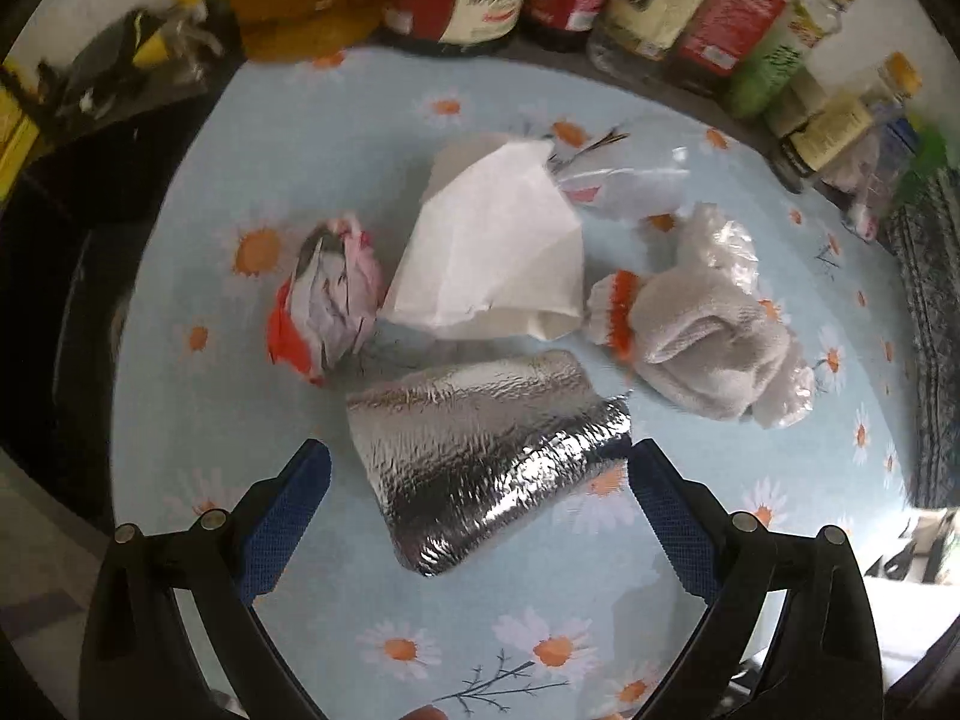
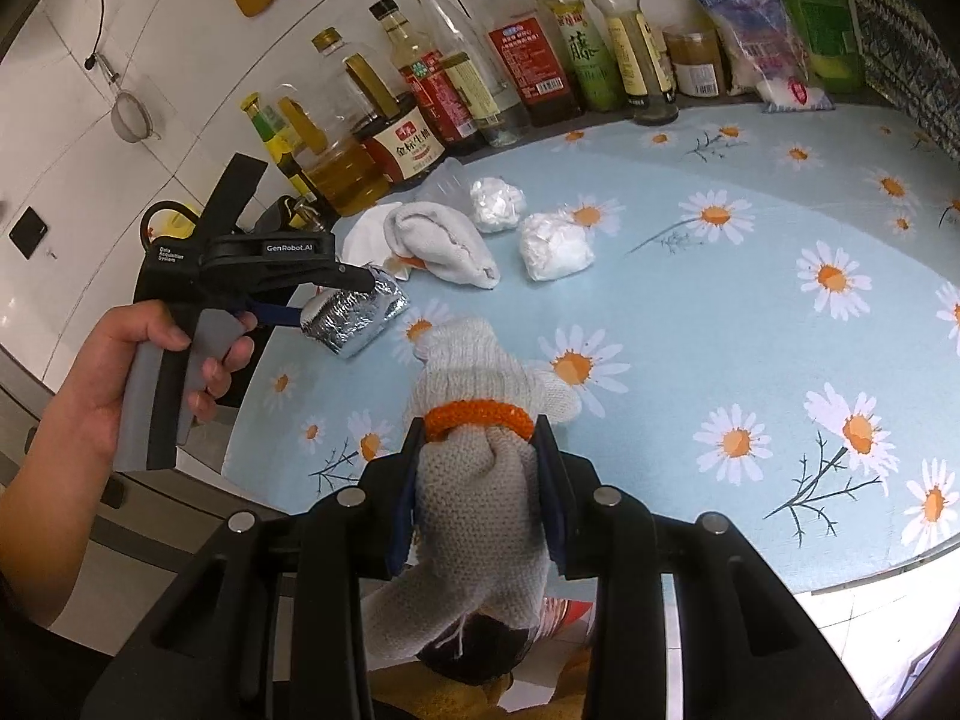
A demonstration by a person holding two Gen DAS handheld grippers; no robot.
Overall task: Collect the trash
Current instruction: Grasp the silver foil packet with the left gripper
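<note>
In the left wrist view my left gripper is open, its blue-padded fingers on either side of a crumpled silver foil pouch on the daisy tablecloth. Beyond it lie a white paper bag, a crumpled red and white wrapper and a white knit glove with an orange cuff. In the right wrist view my right gripper is shut on another white knit glove with an orange cuff, held over the table's near edge. The left gripper and foil pouch show at left.
Two crumpled white plastic balls and a clear wrapper lie mid-table. A row of sauce and oil bottles and bags stands along the back wall. A dark bin with trash sits below the right gripper.
</note>
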